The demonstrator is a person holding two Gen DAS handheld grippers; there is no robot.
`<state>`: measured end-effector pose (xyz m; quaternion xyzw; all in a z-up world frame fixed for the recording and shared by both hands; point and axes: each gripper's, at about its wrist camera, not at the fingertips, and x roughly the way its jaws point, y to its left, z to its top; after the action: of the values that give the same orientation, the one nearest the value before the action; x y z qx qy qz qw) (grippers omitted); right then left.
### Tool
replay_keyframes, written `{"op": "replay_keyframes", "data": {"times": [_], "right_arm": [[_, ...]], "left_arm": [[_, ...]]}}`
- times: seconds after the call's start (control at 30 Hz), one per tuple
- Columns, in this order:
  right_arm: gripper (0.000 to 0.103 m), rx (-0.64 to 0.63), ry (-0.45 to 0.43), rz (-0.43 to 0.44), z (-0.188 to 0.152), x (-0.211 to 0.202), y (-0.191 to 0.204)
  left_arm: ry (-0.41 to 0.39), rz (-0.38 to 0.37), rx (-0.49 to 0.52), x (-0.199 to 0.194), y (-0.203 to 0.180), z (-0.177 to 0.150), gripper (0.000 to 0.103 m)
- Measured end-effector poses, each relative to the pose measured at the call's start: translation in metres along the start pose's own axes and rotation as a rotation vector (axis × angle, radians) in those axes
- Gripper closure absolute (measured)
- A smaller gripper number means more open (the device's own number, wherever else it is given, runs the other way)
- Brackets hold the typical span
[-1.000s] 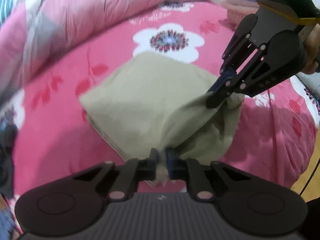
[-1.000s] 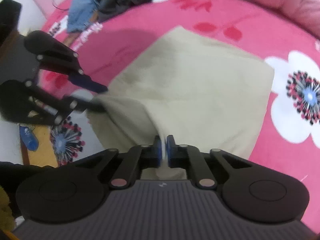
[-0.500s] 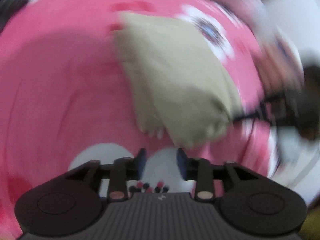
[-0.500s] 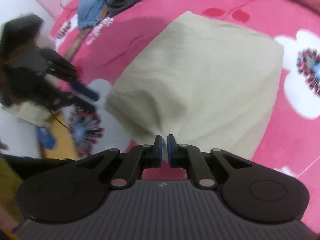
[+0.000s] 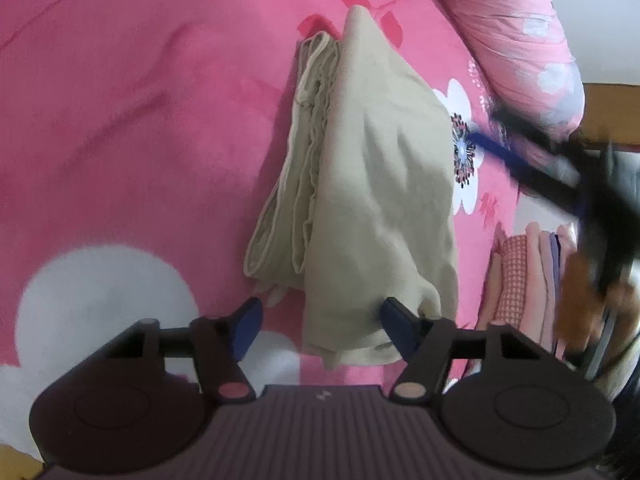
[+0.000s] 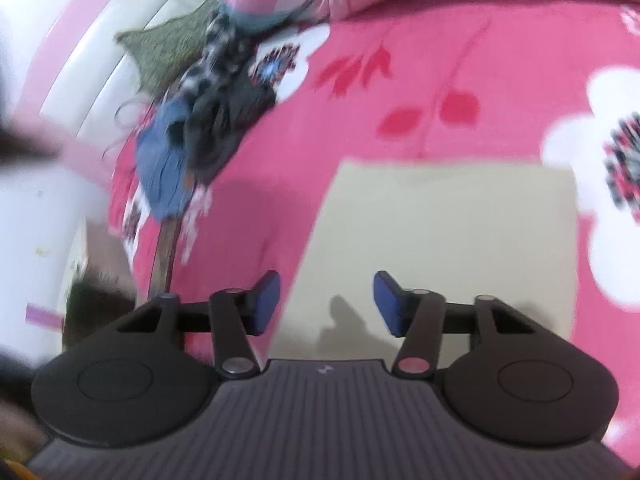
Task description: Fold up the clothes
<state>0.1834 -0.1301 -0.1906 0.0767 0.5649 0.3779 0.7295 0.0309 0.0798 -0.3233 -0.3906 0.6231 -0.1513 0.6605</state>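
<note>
A beige garment [image 5: 372, 184] lies folded on the pink flowered bedspread [image 5: 140, 120], its layered edges showing on its left side. My left gripper [image 5: 320, 320] hovers low over its near corner with the jaws opening. That corner lies loose between them, and the left pad is clear of the cloth. In the right wrist view the same garment [image 6: 440, 240] is a flat rectangle. My right gripper [image 6: 326, 300] is above its near left edge, jaws opening, nothing pinched. That right gripper [image 5: 520, 160] also appears as a blur at the right of the left wrist view.
A stack of folded clothes [image 5: 528, 280] sits to the right of the garment, by a blurred hand [image 5: 580, 280]. A rolled pink quilt [image 5: 512, 32] borders the bed. Dark and blue unfolded clothes [image 6: 192, 140] are heaped near the white bed frame [image 6: 100, 60].
Both grippers held the beige garment's lifted edge a second ago. They have let go and opened. The garment now lies flat and folded, and the left view has rolled sideways.
</note>
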Motion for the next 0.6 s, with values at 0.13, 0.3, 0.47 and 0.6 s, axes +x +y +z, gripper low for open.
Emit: {"op": "replay_keyframes", "data": {"times": [0.13, 0.3, 0.47, 0.6], "right_arm": [[0.044, -0.021, 0.018, -0.070, 0.045, 0.042, 0.012], [0.034, -0.082, 0.144, -0.187, 0.084, 0.102, 0.011], [0.034, -0.047, 0.275, -0.298, 0.101, 0.133, 0.015], [0.035, -0.091, 0.315, -0.367, 0.095, 0.139, 0.034]], "left_arm": [[0.005, 0.016, 0.004, 0.008, -0.002, 0.000, 0.058], [-0.004, 0.038, 0.088, 0.012, -0.012, 0.000, 0.067], [-0.021, 0.060, 0.174, 0.012, -0.022, -0.004, 0.077], [-0.030, 0.082, 0.214, 0.011, -0.030, -0.005, 0.078]]}}
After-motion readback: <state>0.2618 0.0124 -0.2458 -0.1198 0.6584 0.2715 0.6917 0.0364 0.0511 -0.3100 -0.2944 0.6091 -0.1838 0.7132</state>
